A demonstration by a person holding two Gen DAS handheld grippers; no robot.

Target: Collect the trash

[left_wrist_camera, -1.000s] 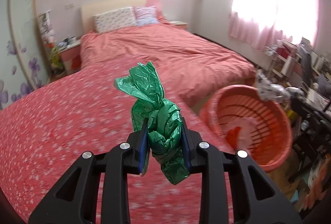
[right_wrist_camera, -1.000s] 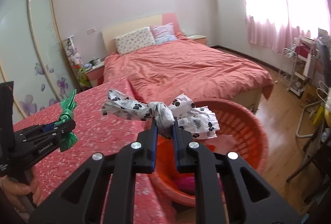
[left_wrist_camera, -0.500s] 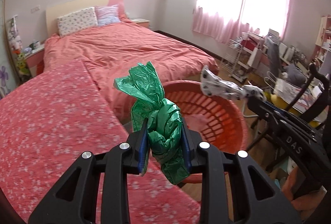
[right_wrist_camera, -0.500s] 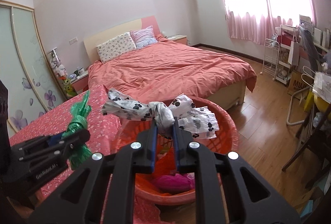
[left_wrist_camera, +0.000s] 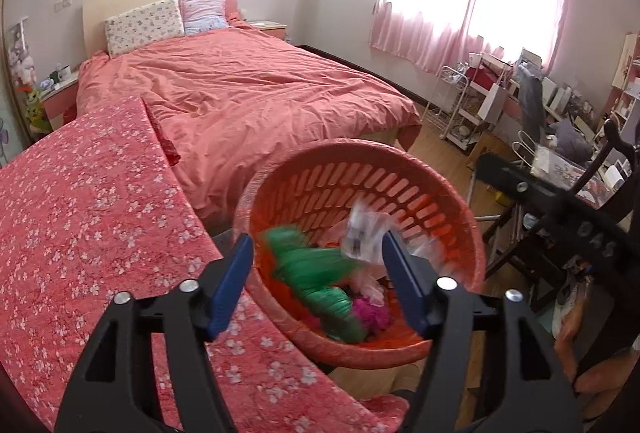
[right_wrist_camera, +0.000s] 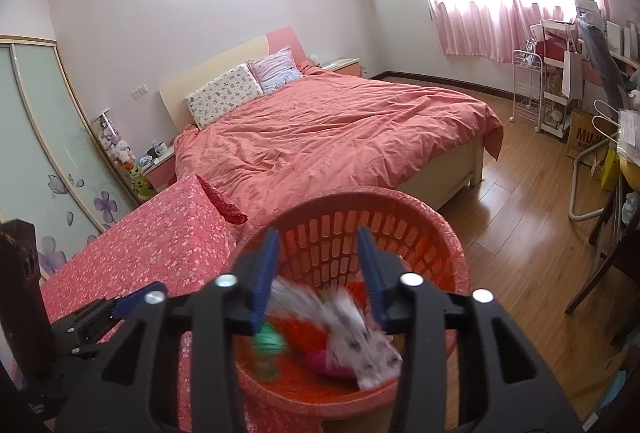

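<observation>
Both bundles have left the jaws that pinched them a second ago. One green plastic wad (left_wrist_camera: 320, 273) now lies blurred inside the orange basket (left_wrist_camera: 400, 161), low in the left wrist frame, and one paw-print wrapper (right_wrist_camera: 360, 337) tumbles in beside it, blurred, at the lower centre of the right wrist frame. One pink lump (left_wrist_camera: 370, 313) sits at the basket's bottom. The left gripper (left_wrist_camera: 318, 281) is opening, its two blue pads spread wide with nothing pressed between them; the right gripper (right_wrist_camera: 318, 273) is opening too, its pads apart and clear of the wrapper. One floral cloth (left_wrist_camera: 80, 233) fills the lower left; one bed (left_wrist_camera: 248, 93) with two pillows lies behind.
</observation>
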